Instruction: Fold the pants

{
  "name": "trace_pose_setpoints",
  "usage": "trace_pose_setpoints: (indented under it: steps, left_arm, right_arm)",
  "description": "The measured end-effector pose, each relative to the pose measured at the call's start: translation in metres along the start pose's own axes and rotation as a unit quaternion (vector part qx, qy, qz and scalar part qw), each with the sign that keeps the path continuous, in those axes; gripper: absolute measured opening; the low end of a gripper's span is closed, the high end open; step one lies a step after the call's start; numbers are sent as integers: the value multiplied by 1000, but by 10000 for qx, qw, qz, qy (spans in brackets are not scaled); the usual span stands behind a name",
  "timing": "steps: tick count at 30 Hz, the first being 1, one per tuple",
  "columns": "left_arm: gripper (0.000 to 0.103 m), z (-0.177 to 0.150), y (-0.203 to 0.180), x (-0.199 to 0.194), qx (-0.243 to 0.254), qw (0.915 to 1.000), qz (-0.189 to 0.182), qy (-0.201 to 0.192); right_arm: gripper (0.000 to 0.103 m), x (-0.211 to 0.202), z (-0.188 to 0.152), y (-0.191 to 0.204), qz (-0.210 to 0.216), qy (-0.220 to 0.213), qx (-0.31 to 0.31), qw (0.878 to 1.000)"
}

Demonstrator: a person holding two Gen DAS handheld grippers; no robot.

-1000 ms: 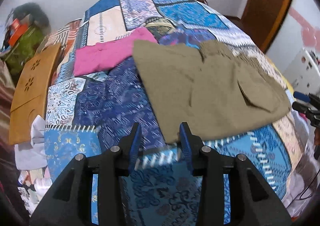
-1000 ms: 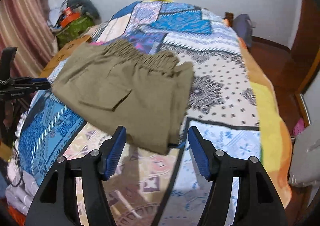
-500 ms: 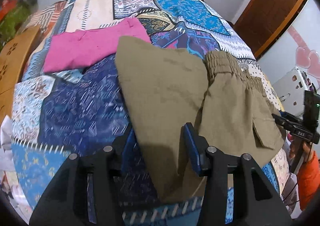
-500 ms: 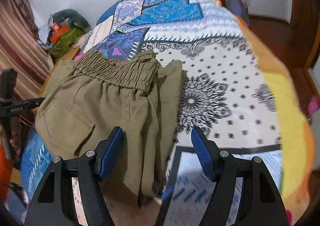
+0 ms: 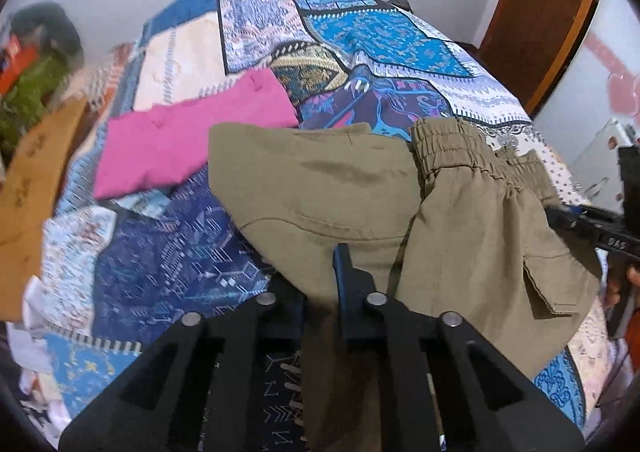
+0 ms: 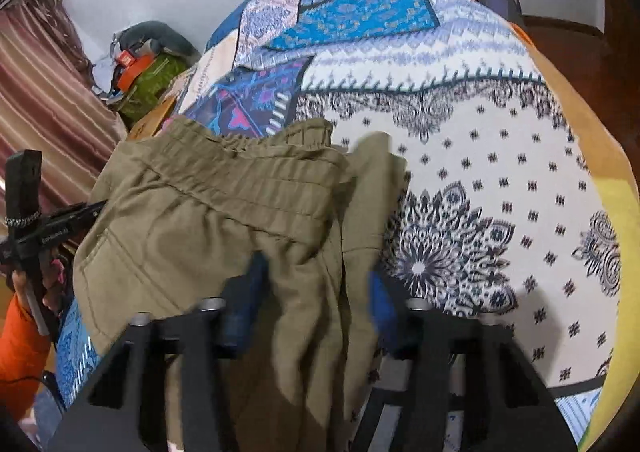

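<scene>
Left wrist: left gripper pinched narrow on the pants edge, which lie on the quilt; cloth hides one finger. Pink garment touches their far corner.

Right wrist: right gripper wide, astride the pants folds below the waistband. Curtain at left.

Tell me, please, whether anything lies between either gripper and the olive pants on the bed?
Nothing visible does. The pants already run between the fingers of the left gripper and of the right gripper. The pink garment lies beside the pants, clear of both grippers.
</scene>
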State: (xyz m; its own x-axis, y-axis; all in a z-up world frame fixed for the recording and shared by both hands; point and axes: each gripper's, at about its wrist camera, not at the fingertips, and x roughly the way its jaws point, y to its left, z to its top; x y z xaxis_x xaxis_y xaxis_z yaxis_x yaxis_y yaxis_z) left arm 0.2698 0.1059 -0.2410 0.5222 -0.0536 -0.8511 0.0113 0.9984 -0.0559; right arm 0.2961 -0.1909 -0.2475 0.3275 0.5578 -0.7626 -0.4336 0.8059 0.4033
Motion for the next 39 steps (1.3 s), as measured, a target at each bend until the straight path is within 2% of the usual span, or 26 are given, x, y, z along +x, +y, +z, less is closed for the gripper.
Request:
trace_pose_setpoints:
  steps: [6,13,18,24,29,35,39]
  left_arm:
    - [5,9,-7,-22,136,9996,104,-225]
    - [4,22,-16,-64,332,9976,180,-584]
    - [4,34,-8,-97,302,9950,294,-908]
    - [4,54,22,-128,87,9913,482,-1222]
    - [4,79,57,-137,-171,9882,654,-1376]
    - [4,104,103,-130,-477,9845,818,-1478]
    - [4,115,138,-109,-702,9841,847,-1396]
  right_arm:
    - [15,-19,6,16,-201,-219,-363,9989]
    - [13,-42,23,42,-182,-485,-653,9965]
    - [13,-53,41,65,-163,-724,-865,9935]
    - [13,-59,79,94,-53,-1026,-1113,9885]
    - [13,-51,114,126,-1,-1208,-1431,9823]
    - [13,-23,152,154,120,-1342,-1628,9774]
    - [13,9,170,166,175,-1312,-1711,9763]
